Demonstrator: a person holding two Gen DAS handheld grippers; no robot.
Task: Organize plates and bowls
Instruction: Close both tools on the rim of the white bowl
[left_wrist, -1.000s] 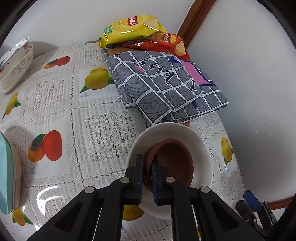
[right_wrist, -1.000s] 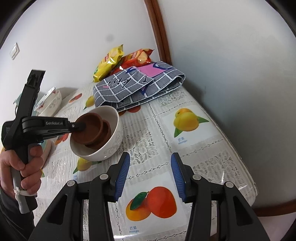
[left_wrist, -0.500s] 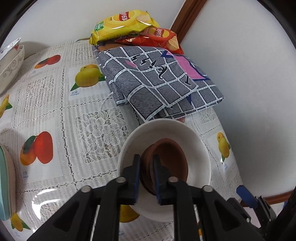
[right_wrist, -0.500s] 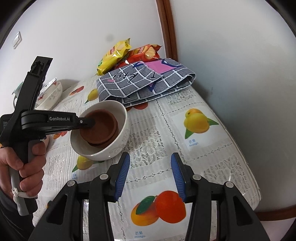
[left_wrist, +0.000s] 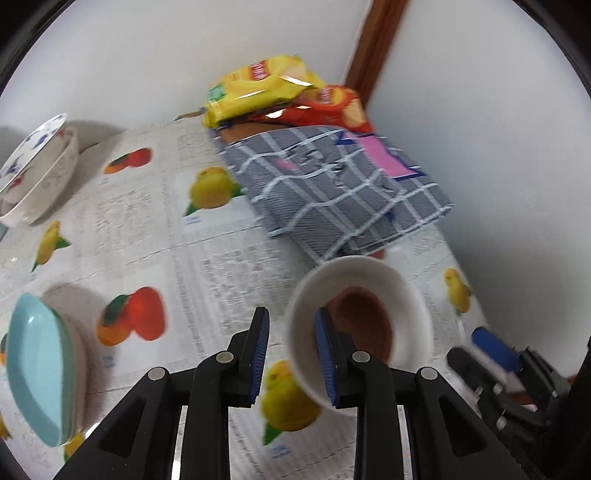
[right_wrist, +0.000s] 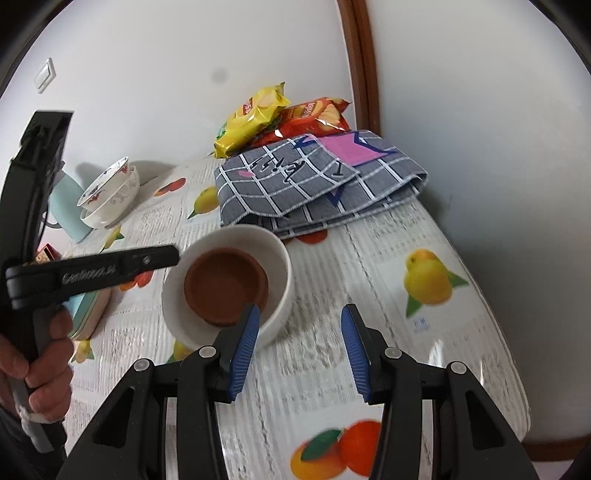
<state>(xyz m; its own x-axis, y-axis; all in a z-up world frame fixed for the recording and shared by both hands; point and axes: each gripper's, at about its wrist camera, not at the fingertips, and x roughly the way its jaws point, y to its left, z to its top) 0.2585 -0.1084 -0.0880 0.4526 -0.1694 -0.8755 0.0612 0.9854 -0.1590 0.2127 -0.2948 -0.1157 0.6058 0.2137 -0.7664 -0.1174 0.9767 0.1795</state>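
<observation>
The left tool (left_wrist: 290, 347) had its jaws opening, nothing between the blue pads; in the right wrist view its tip sat just left of the white bowl (right_wrist: 280, 266), apart from the rim. The brown bowls (right_wrist: 226, 286) lay nested inside that white bowl at centre frame, on the fruit-print surface (right_wrist: 388, 280). The right tool (right_wrist: 300, 347) stood spread and empty at the lower middle, its left pad in front of the white bowl's near wall. A folded grey checked cloth (right_wrist: 314, 184) lay just behind the white bowl, with a yellow snack bag (right_wrist: 255, 114) and a red one (right_wrist: 314, 118) beyond. A floral bowl stack (right_wrist: 110, 195) sat at upper left, and light blue plates (left_wrist: 37, 373) at lower left of the left wrist view.
</observation>
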